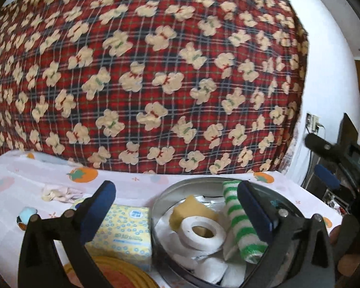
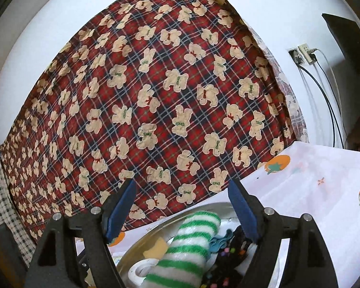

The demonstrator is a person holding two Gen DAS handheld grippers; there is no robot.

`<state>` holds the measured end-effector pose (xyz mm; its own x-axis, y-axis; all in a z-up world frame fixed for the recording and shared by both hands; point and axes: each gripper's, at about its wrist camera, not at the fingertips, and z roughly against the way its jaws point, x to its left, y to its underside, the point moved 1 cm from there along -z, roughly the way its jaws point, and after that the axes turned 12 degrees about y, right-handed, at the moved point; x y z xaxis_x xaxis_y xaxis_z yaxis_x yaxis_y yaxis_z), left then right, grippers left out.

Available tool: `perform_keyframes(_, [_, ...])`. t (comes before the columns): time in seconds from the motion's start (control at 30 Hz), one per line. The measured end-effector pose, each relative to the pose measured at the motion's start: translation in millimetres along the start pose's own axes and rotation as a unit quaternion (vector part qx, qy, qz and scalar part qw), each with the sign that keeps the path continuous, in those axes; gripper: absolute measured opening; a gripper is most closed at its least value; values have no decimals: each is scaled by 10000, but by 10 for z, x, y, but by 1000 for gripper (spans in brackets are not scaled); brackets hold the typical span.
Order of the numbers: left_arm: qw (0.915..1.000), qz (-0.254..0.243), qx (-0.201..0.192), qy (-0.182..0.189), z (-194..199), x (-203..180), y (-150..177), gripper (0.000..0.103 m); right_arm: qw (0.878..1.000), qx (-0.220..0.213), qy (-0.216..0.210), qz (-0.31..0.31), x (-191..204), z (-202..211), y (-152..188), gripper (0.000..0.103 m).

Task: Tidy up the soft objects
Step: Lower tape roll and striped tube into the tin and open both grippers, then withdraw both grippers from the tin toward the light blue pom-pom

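Yellow tissue pack (image 1: 124, 234) beside the metal tin (image 1: 163, 199), left view only.

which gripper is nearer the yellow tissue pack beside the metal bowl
Left. The left gripper hangs open just above the table, its left finger right beside the tissue pack. The right gripper is open over the bowl and the striped towel roll, farther off.

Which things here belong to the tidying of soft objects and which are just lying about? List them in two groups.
Part of the job:
round metal tin
green-striped rolled cloth
white tape roll
yellow sponge
tissue pack
crumpled pale cloth

Just lying about:
teddy-bear plaid blanket
wall socket with cables
fruit-print table cover
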<state>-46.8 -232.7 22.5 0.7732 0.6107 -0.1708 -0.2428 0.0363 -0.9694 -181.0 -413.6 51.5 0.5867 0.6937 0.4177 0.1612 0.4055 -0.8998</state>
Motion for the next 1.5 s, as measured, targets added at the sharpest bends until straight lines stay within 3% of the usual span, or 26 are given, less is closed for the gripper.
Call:
perform_keyframes(0.13, [9994,-341,-16,-13,53,-81,43,103,9998,-107,40,150,111,98,135,81])
perform_keyframes(0.5, [9984,-546,-80,-87,281,7,119,103,9968,-489,178,612,321,327,348,86])
perform_keyframes(0.93, [9987,-395,-153,-267,525,324,136,103,9966,-494,185,628,442,405,477,86])
perform_keyframes(1.5, [9970,-62,-175,-749,866,1034,118,103,9925,-317,-259,1151,1220,694,985,86])
